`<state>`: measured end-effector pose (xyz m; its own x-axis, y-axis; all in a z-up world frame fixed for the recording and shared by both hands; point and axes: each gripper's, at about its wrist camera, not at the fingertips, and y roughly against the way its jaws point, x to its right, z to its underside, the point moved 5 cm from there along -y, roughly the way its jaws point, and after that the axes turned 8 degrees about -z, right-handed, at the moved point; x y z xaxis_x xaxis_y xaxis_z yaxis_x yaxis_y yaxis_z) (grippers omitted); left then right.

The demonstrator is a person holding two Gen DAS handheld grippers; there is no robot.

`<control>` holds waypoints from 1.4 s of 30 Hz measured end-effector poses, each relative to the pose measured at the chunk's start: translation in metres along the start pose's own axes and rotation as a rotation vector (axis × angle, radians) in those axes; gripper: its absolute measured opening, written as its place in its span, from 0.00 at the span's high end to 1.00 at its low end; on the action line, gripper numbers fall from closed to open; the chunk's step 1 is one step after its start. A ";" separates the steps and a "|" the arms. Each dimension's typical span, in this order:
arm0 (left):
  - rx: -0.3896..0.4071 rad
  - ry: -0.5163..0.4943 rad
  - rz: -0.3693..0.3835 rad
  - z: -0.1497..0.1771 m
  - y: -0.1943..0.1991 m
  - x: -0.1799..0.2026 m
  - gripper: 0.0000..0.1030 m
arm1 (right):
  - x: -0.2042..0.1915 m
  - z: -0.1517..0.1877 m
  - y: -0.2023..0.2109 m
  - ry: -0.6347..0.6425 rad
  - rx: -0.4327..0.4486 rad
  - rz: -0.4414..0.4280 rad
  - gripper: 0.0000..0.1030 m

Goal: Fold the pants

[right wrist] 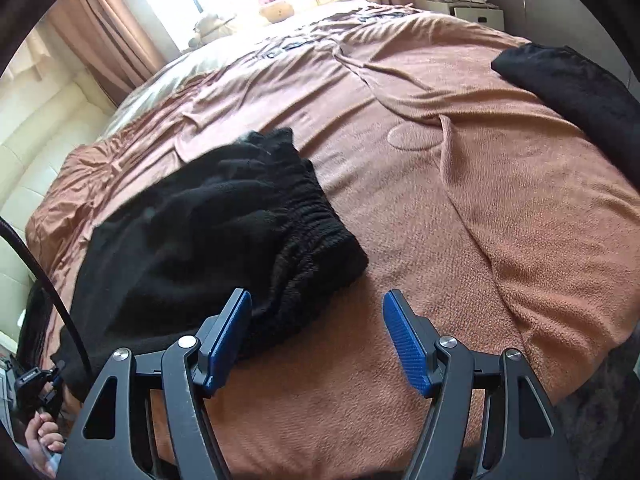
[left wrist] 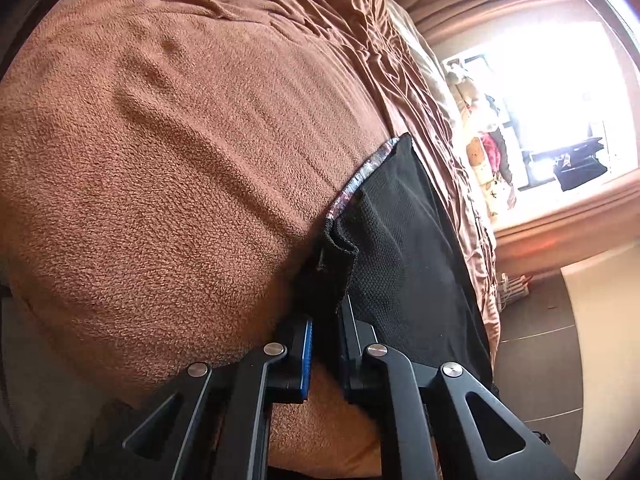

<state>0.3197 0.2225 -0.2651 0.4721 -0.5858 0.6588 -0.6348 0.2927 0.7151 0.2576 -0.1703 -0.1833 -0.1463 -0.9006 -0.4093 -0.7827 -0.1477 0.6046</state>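
On the brown blanket (right wrist: 440, 240) lie the black pants (right wrist: 192, 240), and the left gripper (left wrist: 324, 280) has its jaws pinched on a pant hem. Just beside the waistband, the right gripper (right wrist: 316, 320) hangs with jaws open, empty; lift now and that thin pinch may slip, dropping the hem

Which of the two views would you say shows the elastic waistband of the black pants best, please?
The right wrist view: the gathered waistband lies in plain sight on the brown blanket, ahead of the open right gripper. The left wrist view shows only a pant-leg hem, pinched by the left gripper; no waistband.
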 end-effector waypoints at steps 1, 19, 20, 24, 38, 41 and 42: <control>-0.002 0.004 0.008 0.000 0.000 -0.001 0.89 | -0.006 0.000 0.008 0.012 0.021 -0.013 0.35; -0.107 -0.084 0.021 -0.003 0.000 0.002 0.88 | -0.143 0.050 -0.005 0.246 -0.067 -0.223 0.53; -0.109 -0.090 0.018 -0.003 0.000 0.003 0.88 | -0.148 0.052 -0.010 0.255 -0.081 -0.227 0.53; -0.114 -0.140 0.001 -0.001 0.000 0.011 0.77 | -0.165 0.058 -0.028 0.281 -0.123 -0.246 0.53; -0.081 -0.091 0.061 -0.003 -0.001 0.010 0.63 | -0.213 0.076 -0.084 0.383 -0.188 -0.194 0.65; -0.075 -0.052 0.053 -0.004 -0.002 0.004 0.69 | -0.210 0.090 -0.098 0.392 -0.248 -0.163 0.74; -0.073 -0.040 0.062 -0.004 -0.001 0.003 0.70 | -0.208 0.094 -0.102 0.390 -0.270 -0.153 0.76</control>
<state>0.3240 0.2232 -0.2637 0.4074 -0.5937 0.6939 -0.6155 0.3828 0.6889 0.3115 0.0707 -0.2242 0.2351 -0.9387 -0.2523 -0.5852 -0.3439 0.7343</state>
